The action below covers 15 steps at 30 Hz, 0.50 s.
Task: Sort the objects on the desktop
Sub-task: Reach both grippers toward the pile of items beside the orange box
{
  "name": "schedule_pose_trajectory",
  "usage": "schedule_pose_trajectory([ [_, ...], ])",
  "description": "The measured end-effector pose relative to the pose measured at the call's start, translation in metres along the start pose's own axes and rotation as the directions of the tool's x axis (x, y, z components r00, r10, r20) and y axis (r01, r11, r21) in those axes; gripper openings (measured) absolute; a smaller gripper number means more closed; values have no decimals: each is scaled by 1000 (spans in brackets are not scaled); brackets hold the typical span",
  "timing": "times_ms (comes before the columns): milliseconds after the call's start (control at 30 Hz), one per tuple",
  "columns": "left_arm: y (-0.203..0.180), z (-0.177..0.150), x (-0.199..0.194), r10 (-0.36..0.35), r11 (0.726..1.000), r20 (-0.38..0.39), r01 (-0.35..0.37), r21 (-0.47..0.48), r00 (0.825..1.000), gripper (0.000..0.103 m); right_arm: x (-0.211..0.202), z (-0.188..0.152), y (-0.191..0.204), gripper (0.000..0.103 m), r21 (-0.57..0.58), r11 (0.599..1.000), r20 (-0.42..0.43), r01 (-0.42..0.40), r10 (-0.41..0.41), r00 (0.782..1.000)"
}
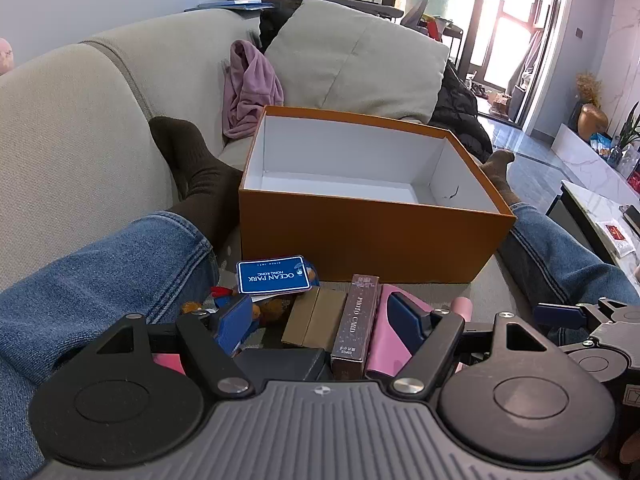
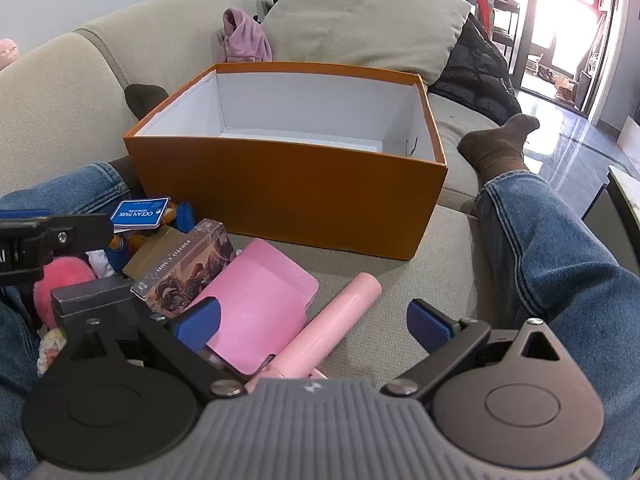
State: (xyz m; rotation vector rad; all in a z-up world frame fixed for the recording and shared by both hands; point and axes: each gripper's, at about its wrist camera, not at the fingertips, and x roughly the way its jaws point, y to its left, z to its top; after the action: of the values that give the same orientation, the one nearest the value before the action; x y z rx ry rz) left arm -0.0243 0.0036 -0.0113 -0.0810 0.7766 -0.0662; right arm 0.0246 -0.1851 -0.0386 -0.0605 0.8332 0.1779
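The left gripper (image 1: 322,322) has its jaws wide apart and holds nothing. Between them, from left to right, lie a black box (image 1: 280,362), a tan flat box (image 1: 314,316) and the photo card box (image 1: 356,326); a blue tag (image 1: 274,277) lies just beyond. The photo card box looks stiff and light, so I would pinch it across its narrow sides. The right gripper (image 2: 312,320) is also fully open and empty. The pink case (image 2: 256,308) touches its left pad, and the pink tube (image 2: 332,320) lies between the jaws. The tube is smooth and round and probably slippery; take it at its middle. The orange box (image 2: 280,192), empty, stands beyond both.
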Motion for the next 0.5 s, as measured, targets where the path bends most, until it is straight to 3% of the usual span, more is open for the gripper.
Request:
schedule_pose_trajectory([
  [500,12,3,3,-17,1000,-15,17,-19,1000,87,-1,-1,-4,96,18,1000,18,-23,23,1000],
])
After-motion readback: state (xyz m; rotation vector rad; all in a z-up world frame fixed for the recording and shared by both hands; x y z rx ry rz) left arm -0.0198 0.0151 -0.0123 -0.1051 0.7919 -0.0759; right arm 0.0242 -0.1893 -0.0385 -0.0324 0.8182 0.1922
